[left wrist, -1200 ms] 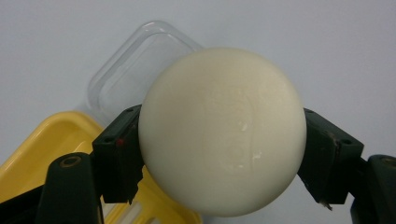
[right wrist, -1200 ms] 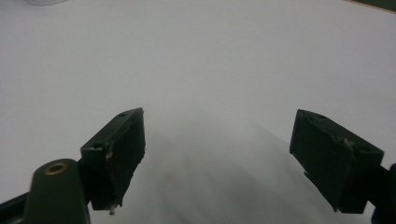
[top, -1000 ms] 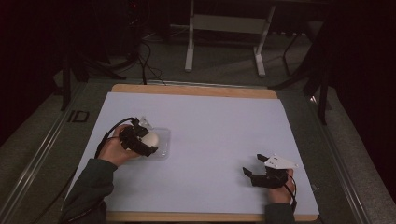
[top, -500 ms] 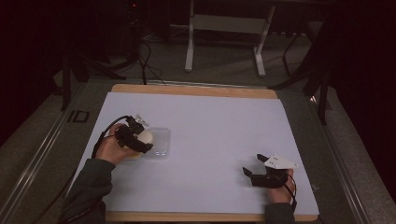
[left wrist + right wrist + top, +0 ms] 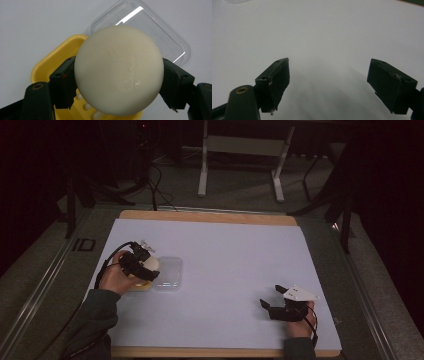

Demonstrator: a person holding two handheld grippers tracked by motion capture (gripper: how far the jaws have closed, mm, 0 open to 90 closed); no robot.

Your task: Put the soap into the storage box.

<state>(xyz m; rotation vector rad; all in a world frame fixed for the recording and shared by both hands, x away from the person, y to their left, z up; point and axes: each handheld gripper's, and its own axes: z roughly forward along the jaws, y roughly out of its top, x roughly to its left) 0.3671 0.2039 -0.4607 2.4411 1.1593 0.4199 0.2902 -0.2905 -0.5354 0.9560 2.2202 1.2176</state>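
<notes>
Gripped between the closed jaws of the left gripper (image 5: 117, 100), a pale round soap (image 5: 118, 68) is held over a yellow dish (image 5: 53, 63) on the worktop (image 5: 230, 250); setting it down seems left, then perhaps the clear lid (image 5: 155, 27) beyond. Farther off, the right gripper (image 5: 272, 299) rests with jaws wide and empty.

Two hands, each holding a gripper, one at each side of the table.

The left gripper (image 5: 142, 265) sits in the person's left hand (image 5: 117, 279), out at the left side of the table, and its two black jaws squeeze a round cream ball (image 5: 118, 68) from both sides. The right gripper (image 5: 274, 301) is held low near the front right, in the right hand (image 5: 300, 322). Its jaws stand wide apart with nothing between them. Both forearms come in from the bottom edge.
</notes>
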